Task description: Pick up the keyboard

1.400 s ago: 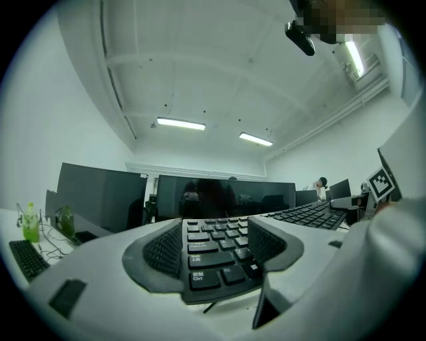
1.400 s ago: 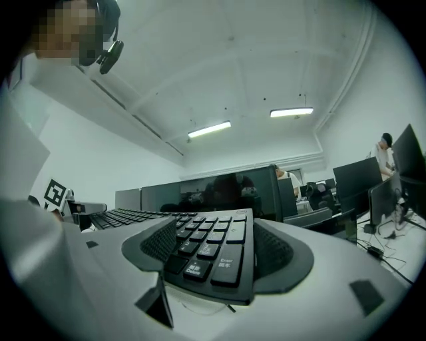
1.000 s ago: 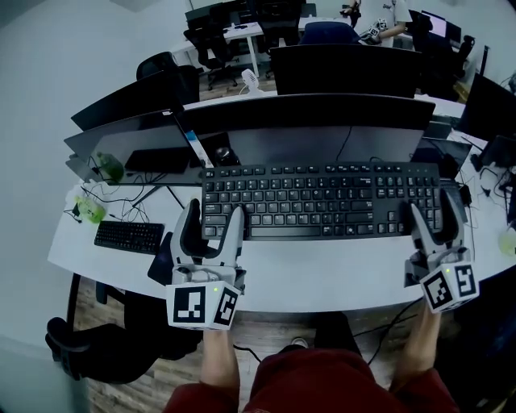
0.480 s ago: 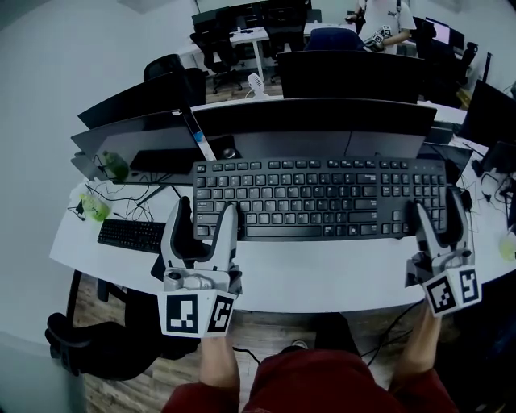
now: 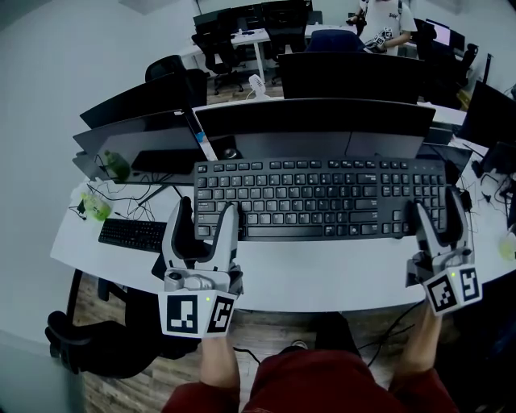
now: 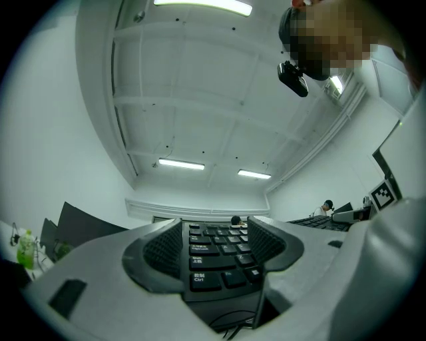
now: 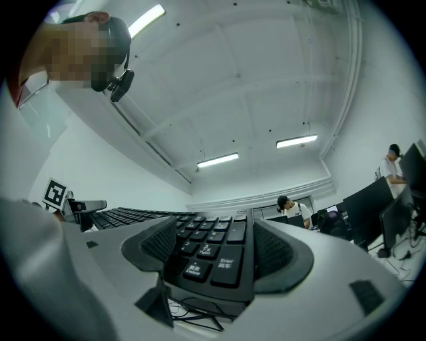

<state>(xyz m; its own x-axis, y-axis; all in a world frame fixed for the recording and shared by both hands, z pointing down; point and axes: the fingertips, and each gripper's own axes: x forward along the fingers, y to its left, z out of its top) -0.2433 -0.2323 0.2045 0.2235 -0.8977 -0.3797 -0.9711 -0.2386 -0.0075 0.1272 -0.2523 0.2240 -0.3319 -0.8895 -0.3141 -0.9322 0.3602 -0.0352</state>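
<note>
A black full-size keyboard [image 5: 322, 198] hangs level above the white desk [image 5: 322, 278], held at both ends. My left gripper [image 5: 205, 219] straddles its left end, one finger outside the edge and the other over the keys. My right gripper [image 5: 439, 211] grips the number-pad end the same way. The left gripper view shows the Ctrl and Shift corner of the keyboard [image 6: 213, 256] filling the gap between the ribbed pads [image 6: 163, 250]. In the right gripper view, the Enter and Delete corner of the keyboard [image 7: 210, 250] sits between that gripper's pads [image 7: 273, 250].
Dark monitors [image 5: 314, 121] stand just behind the keyboard, with another one [image 5: 133, 133] to the left. A small second keyboard [image 5: 133, 234], loose cables and a green bottle [image 5: 113, 165] lie on the desk's left end. An office chair [image 5: 89, 343] stands at the lower left. More desks and a person [image 5: 383, 20] are far behind.
Both grippers and the keyboard have come up off the desk toward the camera. The keyboard looks larger and sits higher in the head view. Over the last half second almost nothing moved.
</note>
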